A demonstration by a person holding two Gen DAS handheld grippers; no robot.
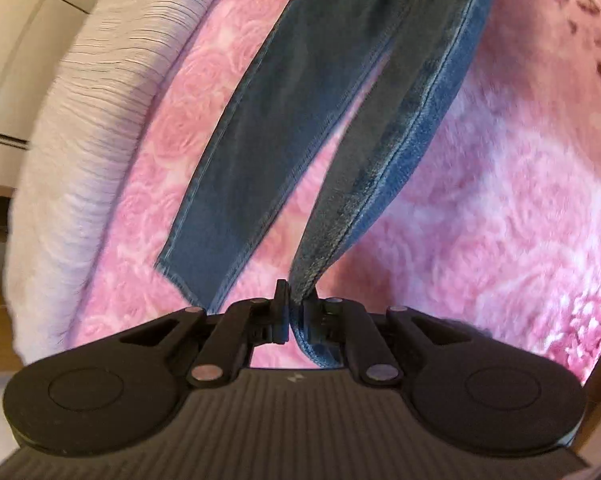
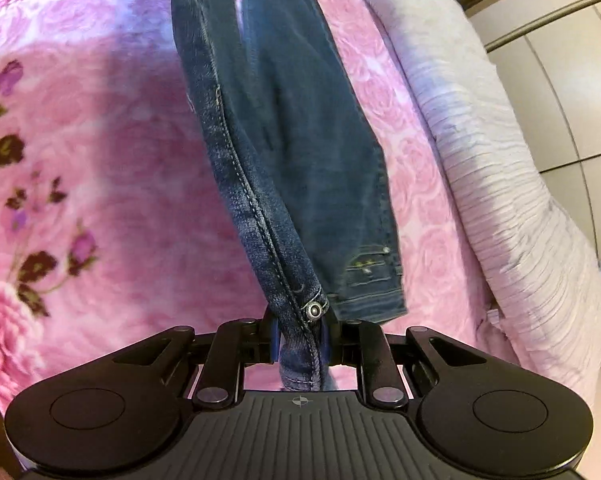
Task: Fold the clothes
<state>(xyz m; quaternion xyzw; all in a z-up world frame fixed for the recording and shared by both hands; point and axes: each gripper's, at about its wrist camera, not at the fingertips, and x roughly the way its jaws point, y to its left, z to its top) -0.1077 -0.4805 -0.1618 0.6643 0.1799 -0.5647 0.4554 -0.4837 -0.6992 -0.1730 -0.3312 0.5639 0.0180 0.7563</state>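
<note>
A pair of dark blue jeans [image 1: 320,120] hangs above a pink rose-patterned blanket [image 1: 480,220]. My left gripper [image 1: 294,312] is shut on the hem end of one leg; the other leg's hem [image 1: 196,272] hangs free to the left. In the right wrist view, my right gripper [image 2: 298,340] is shut on the jeans [image 2: 300,140] at the waistband, beside a metal rivet button [image 2: 314,310]. The denim stretches away from both grippers, lifted off the blanket.
A white ribbed cover [image 1: 92,120] lies along the blanket's edge; it also shows in the right wrist view [image 2: 512,200]. The pink blanket [image 2: 120,180] has dark flower prints at the left. Cream cabinet panels [image 2: 572,80] stand beyond.
</note>
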